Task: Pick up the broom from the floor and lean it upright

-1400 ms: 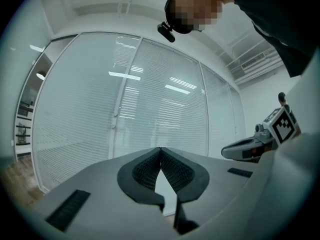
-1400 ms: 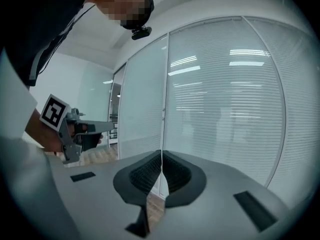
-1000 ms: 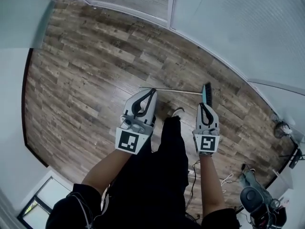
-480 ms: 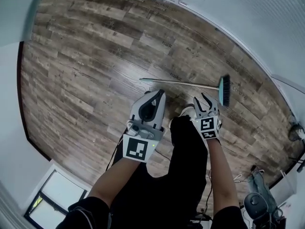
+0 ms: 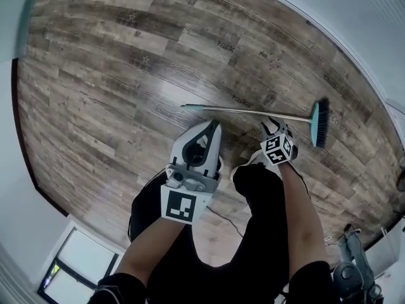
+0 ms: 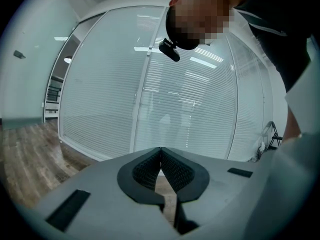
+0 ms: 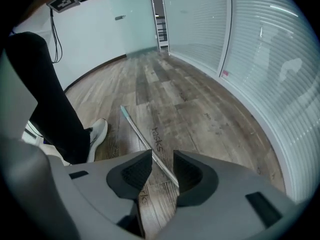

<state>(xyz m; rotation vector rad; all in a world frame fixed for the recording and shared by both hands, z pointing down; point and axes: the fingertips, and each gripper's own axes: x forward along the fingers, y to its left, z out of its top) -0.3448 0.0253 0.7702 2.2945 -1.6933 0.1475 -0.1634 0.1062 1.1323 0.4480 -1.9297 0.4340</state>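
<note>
The broom lies flat on the wooden floor, its thin metal handle (image 5: 247,111) running left to right and its teal brush head (image 5: 321,123) at the right end. My right gripper (image 5: 274,126) points steeply down just above the handle, near the brush end. In the right gripper view the handle (image 7: 142,136) runs through the gap between the jaws of the right gripper (image 7: 162,156), which are opening, and the pads do not press on it. My left gripper (image 5: 215,124) is shut with nothing in it, held nearly level; in the left gripper view the left gripper (image 6: 160,149) faces the glass wall.
The person's legs and a light shoe (image 7: 97,134) stand just nearer than the handle. A glass wall with blinds (image 7: 260,59) runs along the far side of the floor. Cables and some equipment (image 5: 354,274) lie at the lower right.
Both grippers have come down towards the floor. The right one has tipped downwards over the broom handle and its jaws have gone from shut to open. The left stays shut.
</note>
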